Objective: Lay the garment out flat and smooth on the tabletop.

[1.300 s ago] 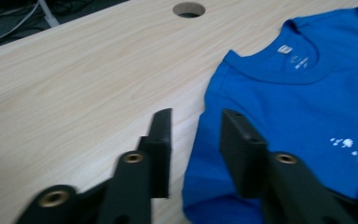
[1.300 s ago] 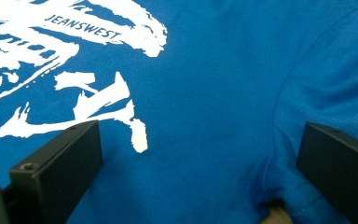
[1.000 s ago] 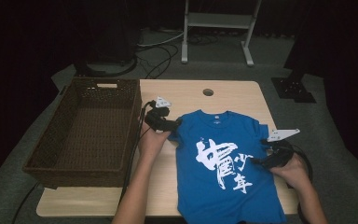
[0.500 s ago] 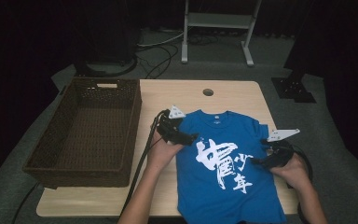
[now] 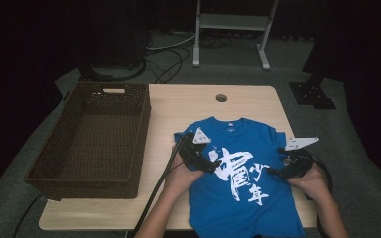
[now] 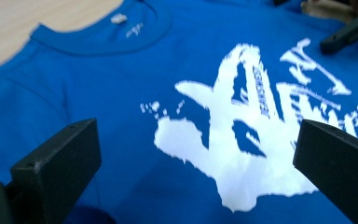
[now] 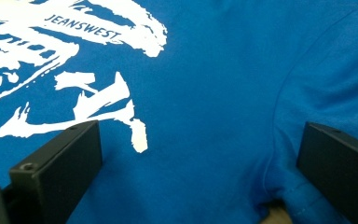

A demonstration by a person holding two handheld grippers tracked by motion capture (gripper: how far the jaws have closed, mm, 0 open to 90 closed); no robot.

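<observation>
Blue T-shirt [image 5: 243,183] spread flat, front side up, on the near right part of the wooden table [image 5: 178,106], collar toward the far edge, hem reaching the near edge. White brush-style print [image 5: 238,176] across the chest, with small lettering "JEANSWEST" readable in the right gripper view. Left gripper [image 5: 213,166] positioned over the shirt's left chest area, just inside the left sleeve, pointed toward the print; jaws spread wide, having just been opening, with nothing between them but the cloth lying below. In the left gripper view [image 6: 196,154], both black jaws far apart at the frame's sides, collar with white label [image 6: 119,18] ahead at upper left, print directly ahead. Right gripper [image 5: 277,172] placed at the shirt's right side near the right sleeve, pointed inward toward the print; jaws likewise wide apart, nothing clamped. In the right gripper view [image 7: 198,154], sleeve seam running between the jaws, a small fold of cloth near the bottom edge. Contact between jaw tips and cloth: cannot tell for either tool. Grey three-cornered plate on top of each gripper. Empty dark wicker basket [image 5: 64,144] on the left part of the table, well apart from the shirt. Round cable hole [image 5: 221,97] in the tabletop beyond the collar.
</observation>
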